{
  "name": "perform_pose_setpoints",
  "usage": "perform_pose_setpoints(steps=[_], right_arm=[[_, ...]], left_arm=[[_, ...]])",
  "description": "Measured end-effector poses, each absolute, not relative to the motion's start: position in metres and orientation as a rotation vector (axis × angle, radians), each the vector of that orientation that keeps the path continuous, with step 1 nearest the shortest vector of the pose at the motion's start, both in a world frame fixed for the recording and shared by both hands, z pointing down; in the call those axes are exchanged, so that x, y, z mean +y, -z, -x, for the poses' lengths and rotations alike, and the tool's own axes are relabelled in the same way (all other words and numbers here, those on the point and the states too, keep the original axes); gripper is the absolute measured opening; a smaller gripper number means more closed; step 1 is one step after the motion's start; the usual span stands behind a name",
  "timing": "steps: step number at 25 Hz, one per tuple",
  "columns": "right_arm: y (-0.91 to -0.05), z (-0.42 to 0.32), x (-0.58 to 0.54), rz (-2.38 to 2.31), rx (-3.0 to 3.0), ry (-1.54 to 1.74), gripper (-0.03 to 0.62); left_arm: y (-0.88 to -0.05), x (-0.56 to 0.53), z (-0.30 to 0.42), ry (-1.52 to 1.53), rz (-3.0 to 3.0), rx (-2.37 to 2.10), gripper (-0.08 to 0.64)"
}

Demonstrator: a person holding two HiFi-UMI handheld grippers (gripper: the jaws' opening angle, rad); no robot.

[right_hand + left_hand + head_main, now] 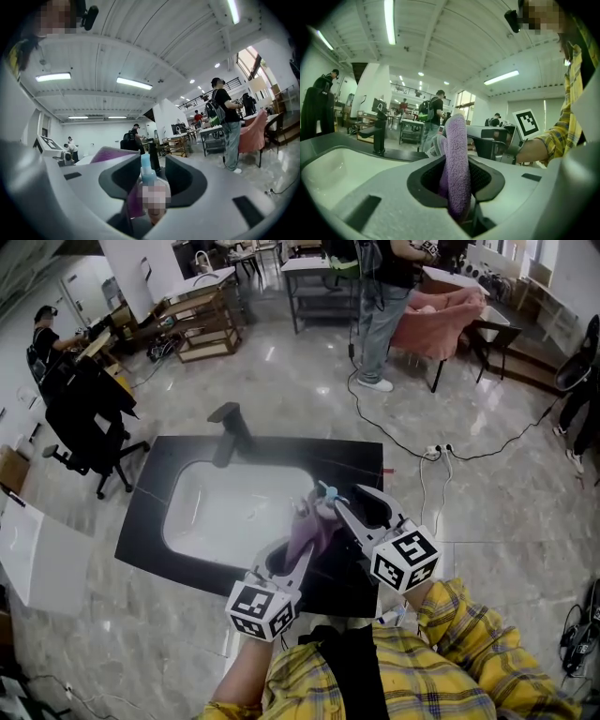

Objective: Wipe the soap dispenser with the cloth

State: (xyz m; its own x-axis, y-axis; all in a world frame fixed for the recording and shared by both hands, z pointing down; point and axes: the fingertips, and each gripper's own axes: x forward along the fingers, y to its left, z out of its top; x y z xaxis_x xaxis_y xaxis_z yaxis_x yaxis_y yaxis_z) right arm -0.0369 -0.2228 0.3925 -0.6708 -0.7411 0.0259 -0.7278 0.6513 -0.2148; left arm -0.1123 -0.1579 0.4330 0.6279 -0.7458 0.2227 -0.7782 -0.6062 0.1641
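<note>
We hold the soap dispenser point(146, 171) in the right gripper point(349, 499) above the counter point(173, 460) sink point(216, 512), the cloth point(457, 159) pinched in the left gripper point(299, 521); pressing hard while wiping could, we judge, slip it free.

Cloth point(457, 164) between my left jaws; soap dispenser point(146, 169) between my right jaws, cloth just left of it. Sink point(225, 512) below and ahead of both, faucet point(228, 432) at its far rim.
</note>
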Motion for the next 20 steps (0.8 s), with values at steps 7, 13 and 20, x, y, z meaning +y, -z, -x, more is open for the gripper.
perform_pose_setpoints(steps=[7,13,20], right_arm=[[-0.399,0.009,-0.220,1.311,2.709,0.401,0.137],[-0.402,-0.009,-0.216,1.362,2.673,0.433,0.132],[-0.408,-0.022,-0.212,1.383,2.646,0.468,0.132]], left_arm=[[-0.438,-0.162,0.089,-0.348,-2.749,-1.184,0.080],[-0.445,-0.162,0.070,-0.412,-2.793,-1.111,0.080],[-0.462,-0.163,0.053,-0.454,-2.783,-1.026,0.080]])
